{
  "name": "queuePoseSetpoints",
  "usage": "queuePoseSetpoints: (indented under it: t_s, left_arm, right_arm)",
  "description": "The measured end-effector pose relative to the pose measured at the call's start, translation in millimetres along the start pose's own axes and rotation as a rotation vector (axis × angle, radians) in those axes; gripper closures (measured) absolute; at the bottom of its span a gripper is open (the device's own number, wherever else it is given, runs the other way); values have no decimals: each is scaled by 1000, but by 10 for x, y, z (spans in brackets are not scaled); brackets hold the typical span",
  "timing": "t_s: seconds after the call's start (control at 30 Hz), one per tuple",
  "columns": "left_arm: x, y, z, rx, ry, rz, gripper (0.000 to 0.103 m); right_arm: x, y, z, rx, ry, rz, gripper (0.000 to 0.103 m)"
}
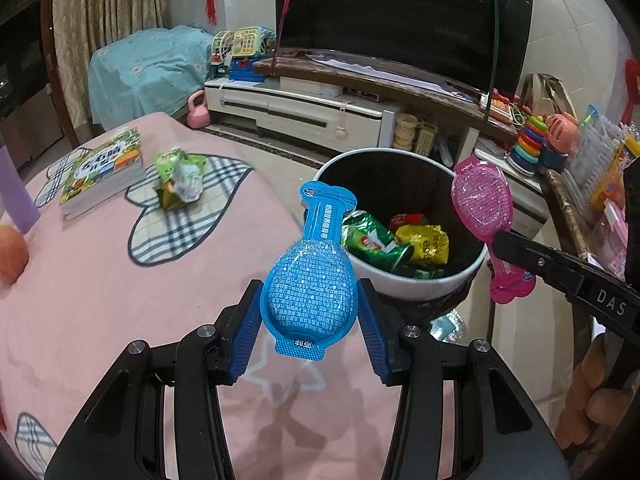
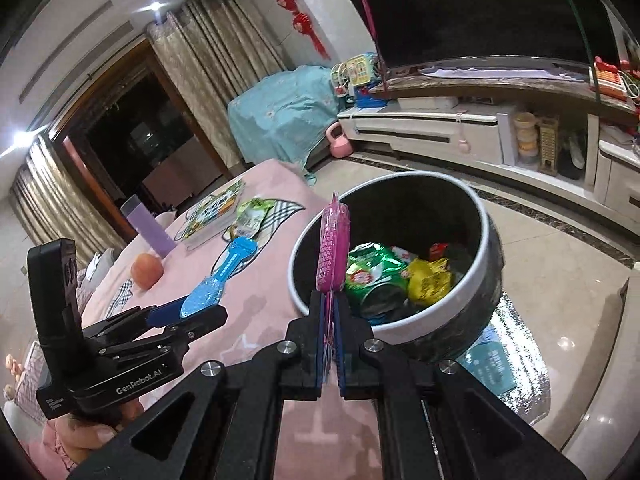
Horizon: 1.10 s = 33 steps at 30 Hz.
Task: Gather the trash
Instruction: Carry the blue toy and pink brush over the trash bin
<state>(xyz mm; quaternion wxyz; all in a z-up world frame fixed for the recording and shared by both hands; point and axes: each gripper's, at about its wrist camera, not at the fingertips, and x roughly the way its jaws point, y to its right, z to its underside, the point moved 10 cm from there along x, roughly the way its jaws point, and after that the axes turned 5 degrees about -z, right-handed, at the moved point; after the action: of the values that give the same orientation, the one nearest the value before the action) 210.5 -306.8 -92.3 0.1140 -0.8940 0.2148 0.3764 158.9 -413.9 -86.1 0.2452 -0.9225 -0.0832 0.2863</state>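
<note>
Gripping the blue blister pack (image 1: 310, 276) across its wide bulb, my left gripper (image 1: 310, 322) holds it over the pink tablecloth (image 1: 100, 300) beside the trash bin (image 1: 420, 284). My right gripper (image 2: 330, 344) pinches the pink blister pack (image 2: 333, 254) by its flat end, above the bin's near rim; wrappers (image 2: 400, 276) lie inside.

A table covered with a pink cloth (image 1: 100, 300) carries a book (image 1: 105, 168) near its far edge, with a crumpled green wrapper (image 1: 178, 179) just beside it. A purple cup (image 2: 149, 227) and an orange fruit (image 2: 147, 271) sit close together toward the left edge.
</note>
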Motion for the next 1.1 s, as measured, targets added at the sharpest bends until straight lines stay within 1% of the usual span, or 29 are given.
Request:
queuePoseSetpoints:
  t_s: [0.5, 0.87, 1.1]
  left_arm:
    - [167, 260, -317, 32, 7, 25, 57]
    - [306, 467, -481, 71, 7, 42, 57]
    - [418, 536, -524, 83, -9, 48, 57]
  right_arm:
    - [40, 316, -212, 15, 3, 49, 99]
    - [162, 480, -342, 27, -16, 64, 99]
    - [254, 557, -389, 36, -35, 75, 98]
